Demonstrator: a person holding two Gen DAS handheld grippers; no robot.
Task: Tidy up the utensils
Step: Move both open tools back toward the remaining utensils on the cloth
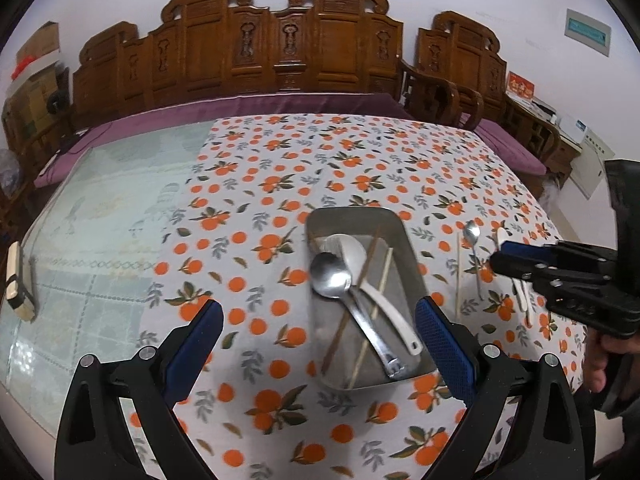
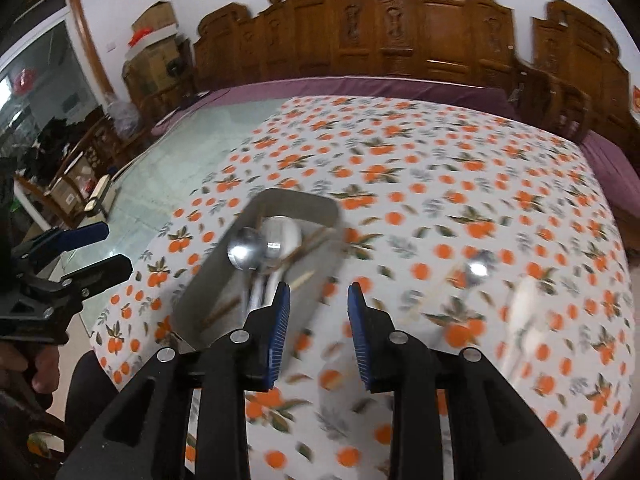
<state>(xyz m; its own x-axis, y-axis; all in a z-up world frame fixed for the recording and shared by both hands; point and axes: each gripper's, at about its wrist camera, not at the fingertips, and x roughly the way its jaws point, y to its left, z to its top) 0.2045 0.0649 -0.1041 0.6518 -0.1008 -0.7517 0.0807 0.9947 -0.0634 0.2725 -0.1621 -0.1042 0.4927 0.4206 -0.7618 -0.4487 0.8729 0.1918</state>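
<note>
Right of metal tray [image 2: 256,280], loose utensils blurred; left gripper [image 1: 318,338] wide apart, right gripper [image 2: 319,336] parted, both empty.

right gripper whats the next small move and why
Probably swing the right gripper, jaws apart and empty, toward the small metal spoon on the cloth right of the tray. The tray already holds a big spoon, while that one, a white spoon and a chopstick remain outside.
</note>
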